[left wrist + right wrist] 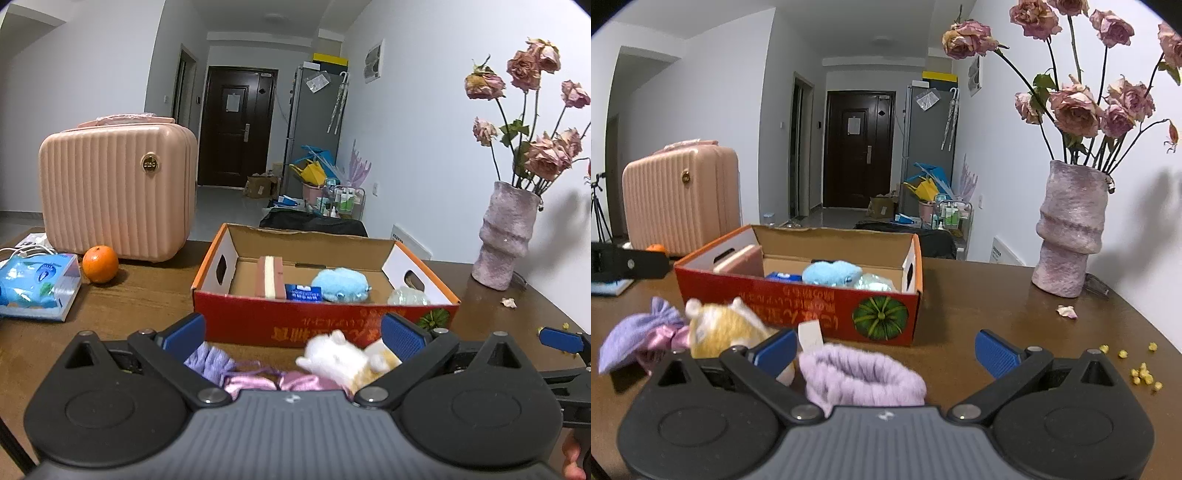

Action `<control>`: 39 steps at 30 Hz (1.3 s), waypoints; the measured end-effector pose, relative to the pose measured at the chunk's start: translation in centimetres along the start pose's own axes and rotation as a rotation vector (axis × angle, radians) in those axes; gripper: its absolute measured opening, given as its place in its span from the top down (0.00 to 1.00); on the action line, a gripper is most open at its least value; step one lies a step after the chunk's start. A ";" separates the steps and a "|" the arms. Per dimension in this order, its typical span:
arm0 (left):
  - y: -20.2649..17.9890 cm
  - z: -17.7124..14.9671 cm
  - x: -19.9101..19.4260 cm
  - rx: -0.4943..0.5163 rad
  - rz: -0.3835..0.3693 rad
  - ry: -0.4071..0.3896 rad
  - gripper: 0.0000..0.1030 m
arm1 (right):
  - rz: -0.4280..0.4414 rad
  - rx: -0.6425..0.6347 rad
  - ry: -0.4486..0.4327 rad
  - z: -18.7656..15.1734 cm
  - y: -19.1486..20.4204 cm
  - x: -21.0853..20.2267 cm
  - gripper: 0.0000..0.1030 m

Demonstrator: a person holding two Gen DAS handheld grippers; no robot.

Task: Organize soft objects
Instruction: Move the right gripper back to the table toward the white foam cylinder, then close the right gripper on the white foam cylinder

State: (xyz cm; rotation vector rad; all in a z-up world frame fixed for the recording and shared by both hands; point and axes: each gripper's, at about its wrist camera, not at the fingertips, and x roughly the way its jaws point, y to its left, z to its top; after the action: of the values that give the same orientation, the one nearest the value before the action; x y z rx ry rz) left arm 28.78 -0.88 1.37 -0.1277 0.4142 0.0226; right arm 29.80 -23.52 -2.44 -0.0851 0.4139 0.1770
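Observation:
A red cardboard box (295, 325) (798, 306) stands on the brown table and holds a blue plush (340, 286) (831, 273), a pink and cream sponge block (271, 277), a blue packet (304, 292) and a clear wrapped item (408, 296). In front of the box lie a white and yellow plush toy (340, 356) (720, 328), a purple cloth pouch with a pink satin bow (210, 360) (635, 336) and a fuzzy lilac band (860, 376). My left gripper (293, 336) is open over the plush toy and pouch. My right gripper (886, 350) is open around the lilac band.
A pink hard case (118, 192), an orange (99, 264) and a blue tissue pack (37, 288) sit at the left. A vase of dried roses (1067, 229) stands at the right, with a petal (1065, 311) and yellow crumbs (1143, 374) nearby on the table.

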 end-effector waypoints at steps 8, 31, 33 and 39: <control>-0.2 -1.7 -2.4 0.017 -0.007 0.012 0.00 | 0.012 -0.011 0.007 -2.3 0.4 -2.9 0.00; 0.5 -7.0 -6.0 0.072 -0.022 0.104 0.00 | -0.014 0.034 0.074 -5.5 -0.6 -5.5 0.00; 0.5 -6.9 -5.9 0.069 -0.023 0.108 0.00 | -0.011 0.042 0.091 -5.6 -0.6 -5.0 0.00; 0.6 -7.0 -5.6 0.059 -0.020 0.119 0.00 | -0.009 0.055 0.148 -6.0 -0.7 -2.8 0.01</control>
State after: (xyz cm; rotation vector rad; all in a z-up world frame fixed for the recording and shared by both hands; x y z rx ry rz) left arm 20.80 -1.11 -2.74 -0.0750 0.5315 -0.0172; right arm 25.03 -25.37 -6.76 -0.0463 0.5652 0.1512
